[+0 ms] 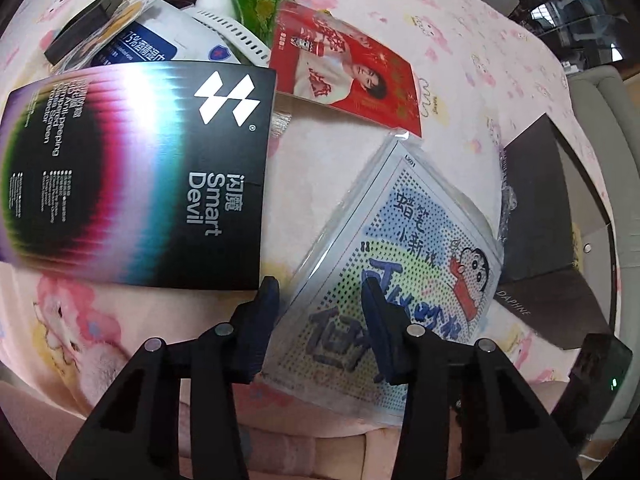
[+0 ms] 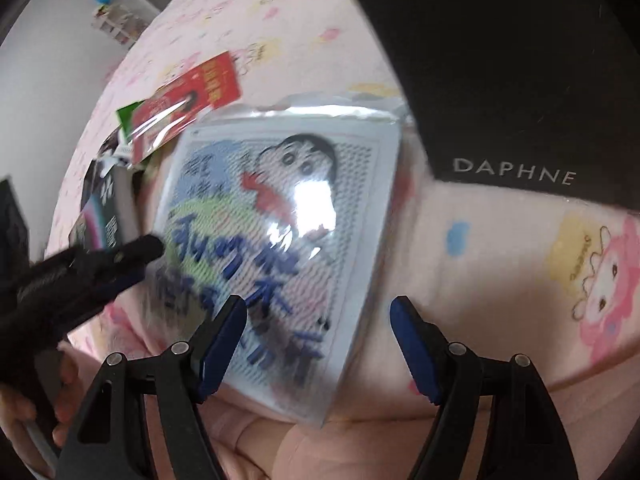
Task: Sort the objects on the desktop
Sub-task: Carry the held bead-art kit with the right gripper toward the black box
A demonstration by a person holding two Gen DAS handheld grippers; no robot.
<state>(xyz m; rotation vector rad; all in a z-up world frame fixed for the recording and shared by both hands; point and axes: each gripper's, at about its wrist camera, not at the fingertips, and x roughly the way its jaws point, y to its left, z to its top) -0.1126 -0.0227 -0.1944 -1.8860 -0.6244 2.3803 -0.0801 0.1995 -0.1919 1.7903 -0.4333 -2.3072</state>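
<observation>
Sorting looks barely begun: nearly everything lies loose on the pink cartoon-print cloth (image 1: 460,32) over what seems to be the tabletop, and no finished group is evident.

At far left in the left wrist view sits a small heap: a flat black box (image 1: 86,26), a white wipes pouch with a blue label (image 1: 160,42) reading "75%" plus Chinese characters, and a green packet (image 1: 256,0). Below it lies the black rainbow-printed carton (image 1: 136,176), marked "Smart Devil" and "Anti-peeping ... Screen Protector". Next comes the red glossy card showing a person (image 1: 348,80); its small print is illegible. Then the clear-sleeved cartoon card with dotted blue and green print (image 1: 404,248), lettered in Chinese with "LX01" at one corner. At right is the dark grey folding box (image 1: 560,216) stamped "DAPHNE".

The left gripper (image 1: 320,300) has its jaws partly apart, astride the cartoon card's near-left edge, apparently not gripping it. The right gripper (image 2: 318,316) stands wide, empty, straddling the same card's near-right edge. I judge this card is the piece being taken up first.
</observation>
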